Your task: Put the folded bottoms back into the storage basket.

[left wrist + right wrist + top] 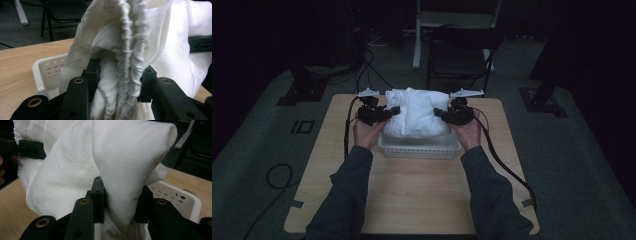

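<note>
A bundled white cloth (pixel 417 112) bulges over a white perforated basket (pixel 419 149) at the middle of the wooden table. My left gripper (pixel 393 111) is shut on the cloth's left side, where a gathered, ruched edge of the cloth (pixel 125 57) runs between its jaws. My right gripper (pixel 438 112) is shut on the right side, pinching a smooth fold of the cloth (pixel 120 182). The basket's holed wall (pixel 50 70) shows behind the left jaws, and its corner (pixel 180 197) behind the right jaws. Most of the basket's inside is hidden by the cloth.
The table (pixel 412 195) has bare wood in front of the basket and narrow strips at either side. A dark chair (pixel 459 57) stands just past the far edge. Cables (pixel 507 167) trail from both grippers over the table edges.
</note>
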Available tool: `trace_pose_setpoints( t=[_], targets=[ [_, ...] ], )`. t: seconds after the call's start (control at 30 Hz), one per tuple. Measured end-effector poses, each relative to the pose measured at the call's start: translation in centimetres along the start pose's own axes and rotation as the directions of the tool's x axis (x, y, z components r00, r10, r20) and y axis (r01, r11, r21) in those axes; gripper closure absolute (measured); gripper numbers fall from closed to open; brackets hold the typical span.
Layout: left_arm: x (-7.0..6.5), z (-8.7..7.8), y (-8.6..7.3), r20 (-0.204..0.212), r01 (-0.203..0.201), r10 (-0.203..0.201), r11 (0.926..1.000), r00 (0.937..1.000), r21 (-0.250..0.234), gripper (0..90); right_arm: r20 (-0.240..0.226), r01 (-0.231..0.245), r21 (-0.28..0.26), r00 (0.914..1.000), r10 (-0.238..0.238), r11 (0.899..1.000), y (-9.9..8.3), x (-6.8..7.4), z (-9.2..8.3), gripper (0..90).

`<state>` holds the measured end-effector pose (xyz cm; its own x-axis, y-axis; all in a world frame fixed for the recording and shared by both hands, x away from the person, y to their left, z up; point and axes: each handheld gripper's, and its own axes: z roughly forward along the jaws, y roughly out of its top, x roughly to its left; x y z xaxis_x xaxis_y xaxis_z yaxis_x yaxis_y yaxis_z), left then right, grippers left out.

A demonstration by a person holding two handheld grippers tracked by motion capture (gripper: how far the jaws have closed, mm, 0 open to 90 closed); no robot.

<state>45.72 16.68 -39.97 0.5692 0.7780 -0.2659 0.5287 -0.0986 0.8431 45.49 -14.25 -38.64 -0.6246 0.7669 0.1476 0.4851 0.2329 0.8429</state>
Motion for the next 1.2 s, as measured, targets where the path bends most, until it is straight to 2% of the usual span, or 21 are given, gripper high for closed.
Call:
trace_pose_setpoints(
  t=[0.27,0.47,0.8,1.0,1.2],
  targets=[
    [0.9,0.6,0.8,-0.023,0.009,-0.010,0.9999,0.9997,-0.010,62.4,0.008,-0.010,-0.014,0.9999,0.010,1.000,0.8,-0.6,1.6,67.7],
    [1.9,2.2,0.6,-0.055,0.028,-0.027,0.9993,0.9981,0.023,62.5,0.014,-0.038,0.011,0.9992,0.038,0.999,0.4,-1.5,3.4,67.7],
    [2.8,3.2,0.4,-0.083,0.046,-0.043,0.9985,0.9956,0.031,62.5,0.017,-0.069,0.019,0.9975,0.068,0.997,0.1,-2.2,5.2,67.7],
    [3.0,4.0,-0.3,-0.094,0.053,-0.048,0.9971,0.9944,0.055,62.5,0.029,-0.071,0.058,0.9972,0.069,0.996,-0.5,-2.5,6.1,67.5],
    [2.9,4.6,-1.3,-0.099,0.041,-0.032,0.9952,0.9946,0.089,62.4,0.033,-0.086,0.101,0.9960,0.083,0.991,-1.3,-2.7,6.4,67.2]
  ],
)
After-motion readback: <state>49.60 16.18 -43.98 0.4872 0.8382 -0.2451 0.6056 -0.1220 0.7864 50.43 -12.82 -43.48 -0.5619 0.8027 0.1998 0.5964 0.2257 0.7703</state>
